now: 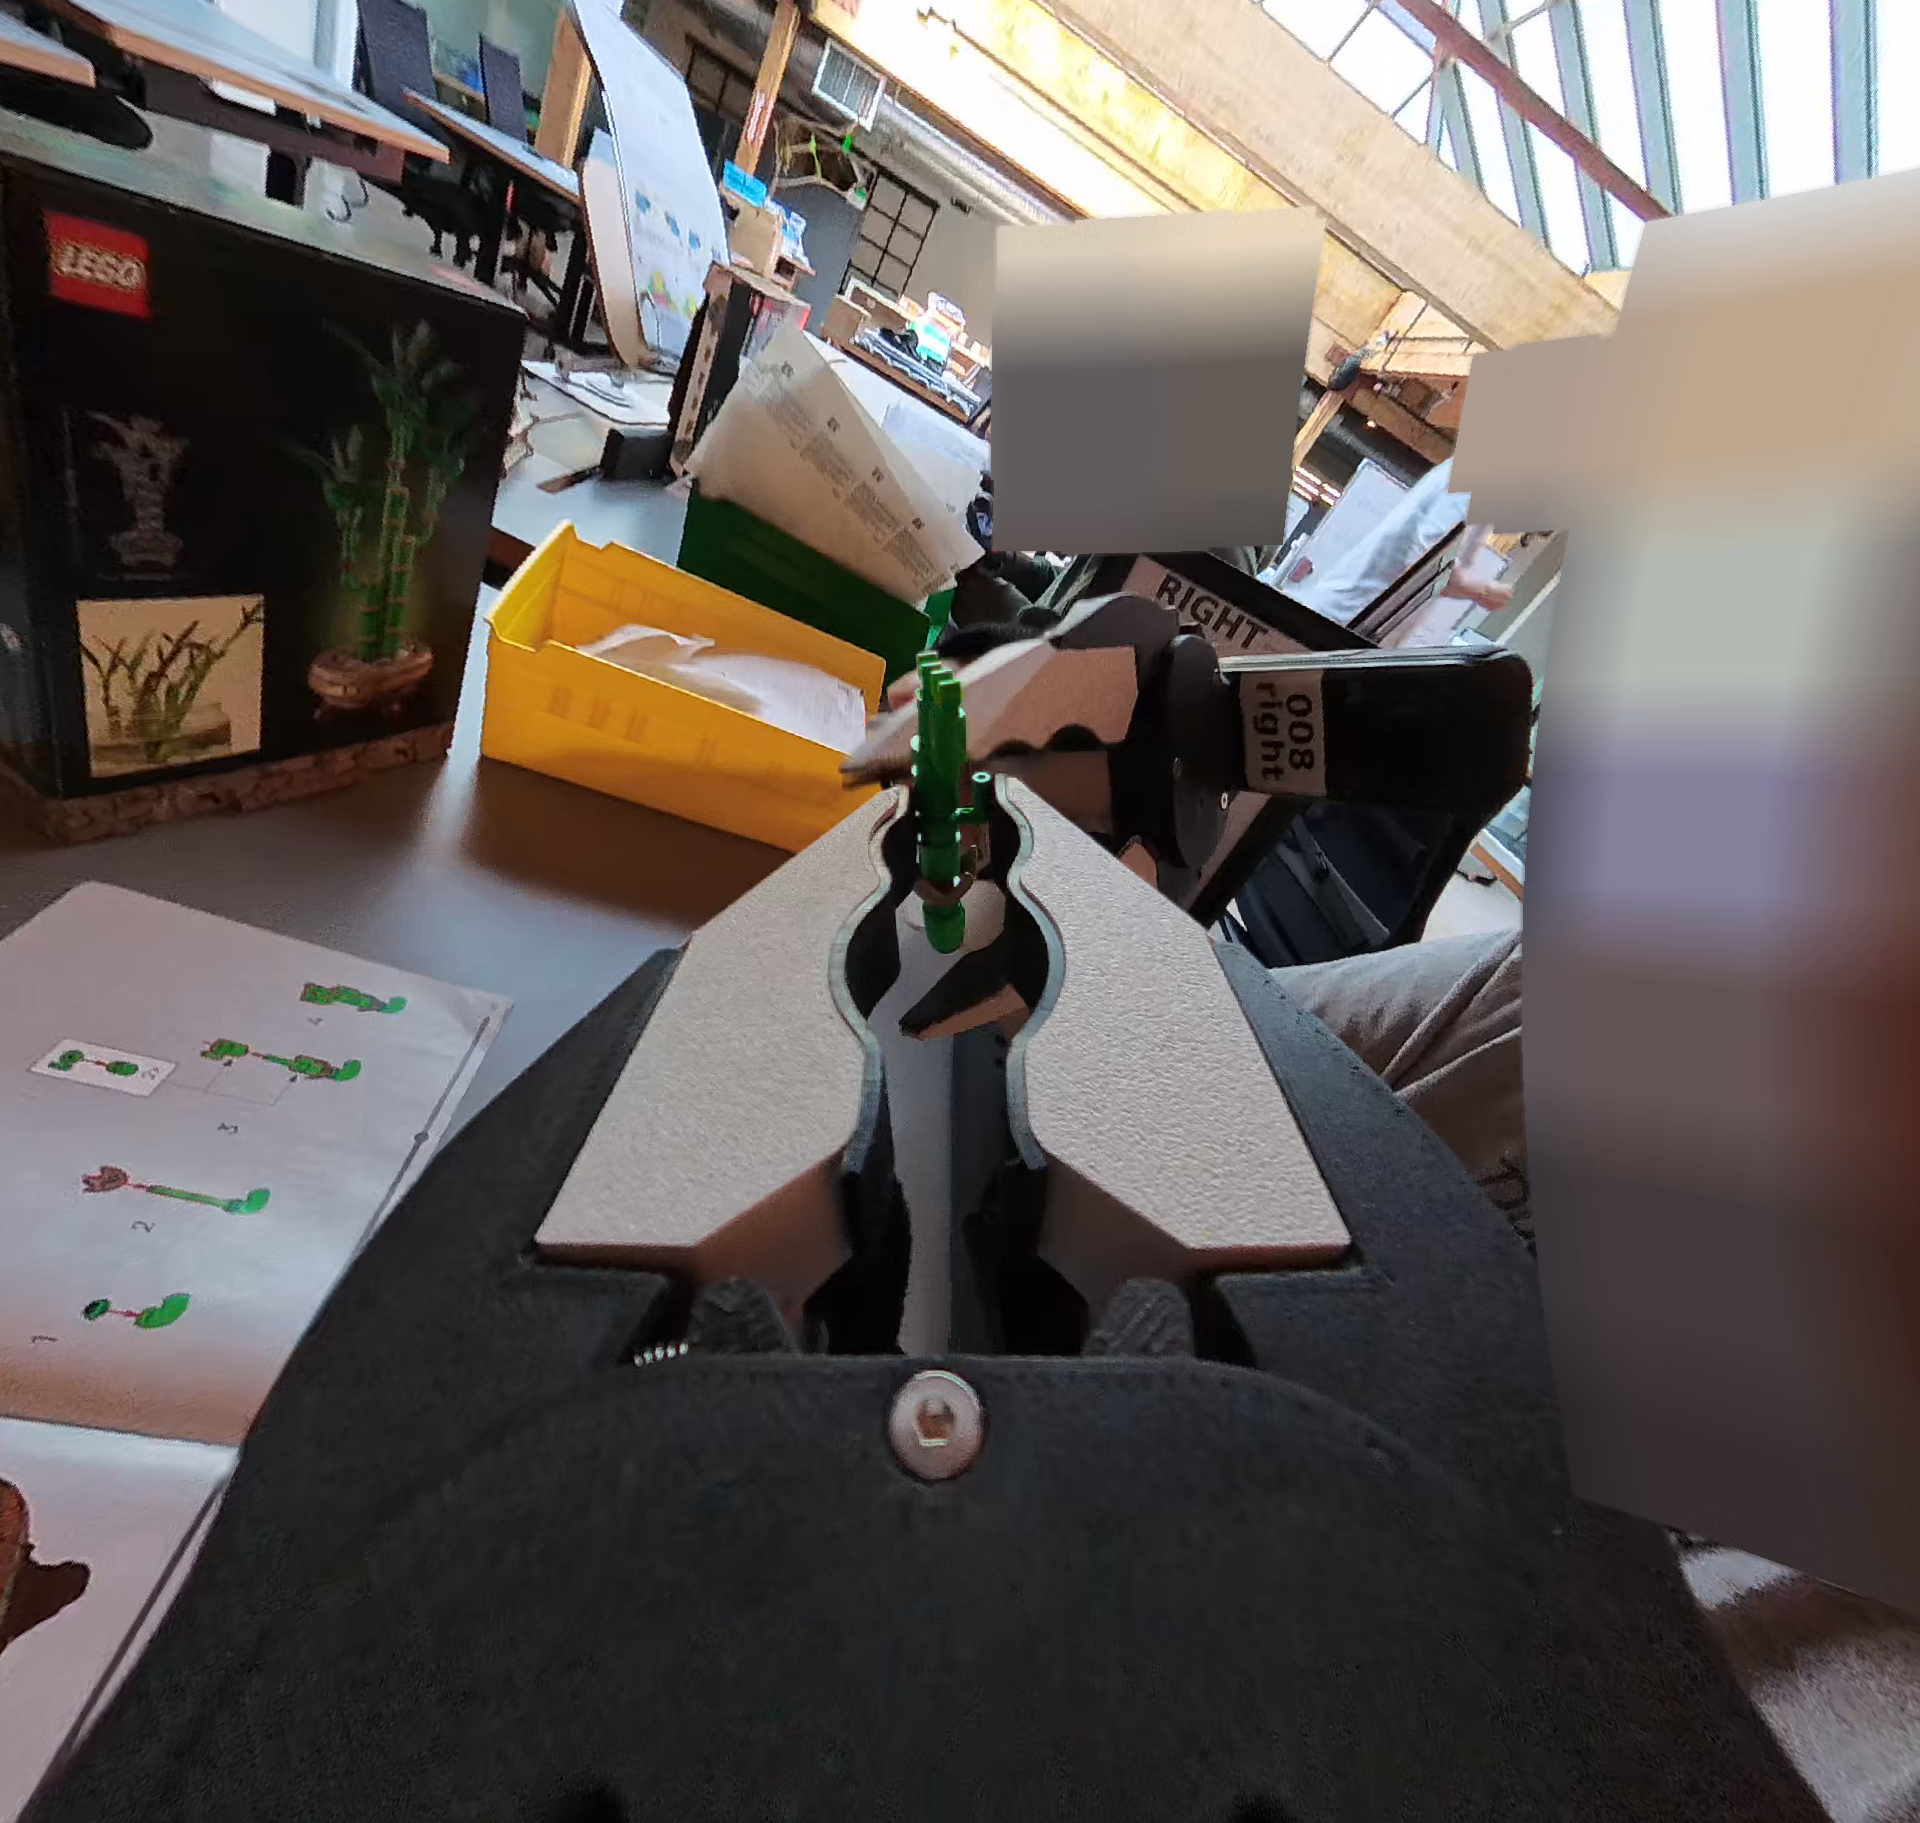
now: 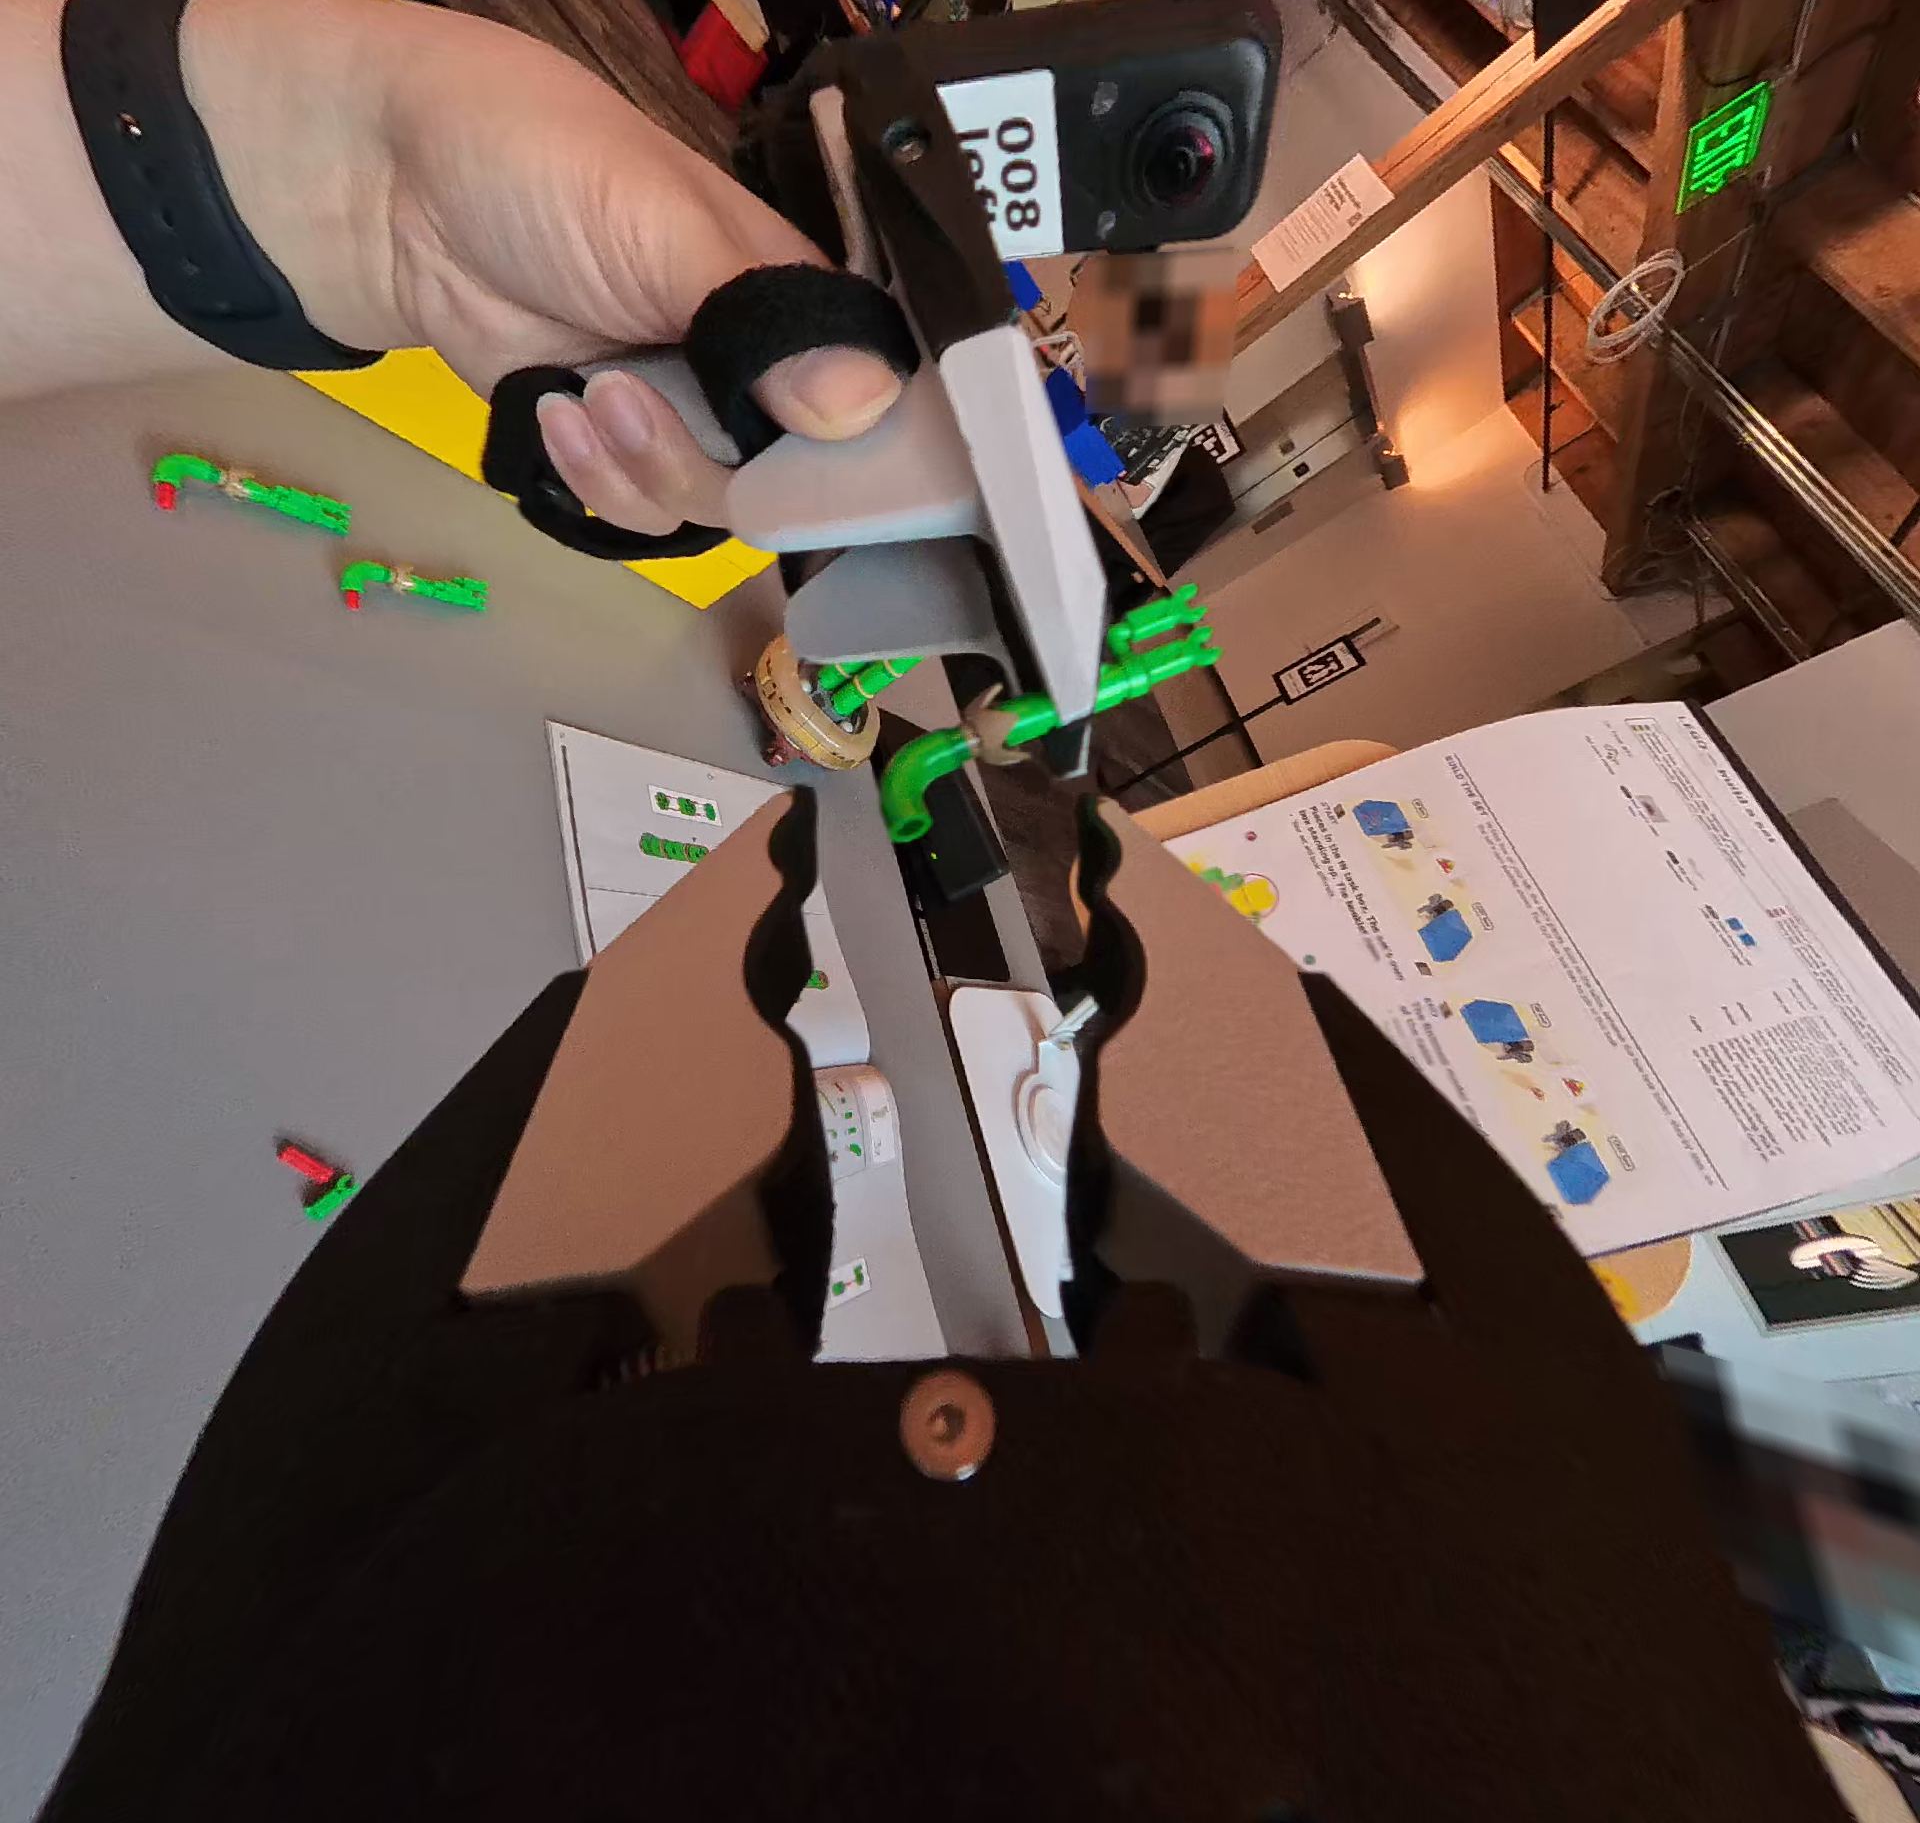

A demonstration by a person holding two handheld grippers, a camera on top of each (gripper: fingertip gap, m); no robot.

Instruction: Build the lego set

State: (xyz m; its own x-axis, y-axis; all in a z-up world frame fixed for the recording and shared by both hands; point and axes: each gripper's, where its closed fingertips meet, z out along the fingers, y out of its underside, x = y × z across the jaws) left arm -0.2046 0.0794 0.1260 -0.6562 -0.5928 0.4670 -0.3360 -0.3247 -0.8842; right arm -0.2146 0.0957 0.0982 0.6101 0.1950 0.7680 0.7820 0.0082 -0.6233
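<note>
Left wrist view: green stem (image 1: 940, 786) pinched between left tool (image 1: 943, 805) tips.

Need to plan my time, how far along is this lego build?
Done: two green stems lie finished on the table. In hand: the left tongs grip a third stem; right tongs open nearby. Left: loose red-green pieces and the round base.
</note>
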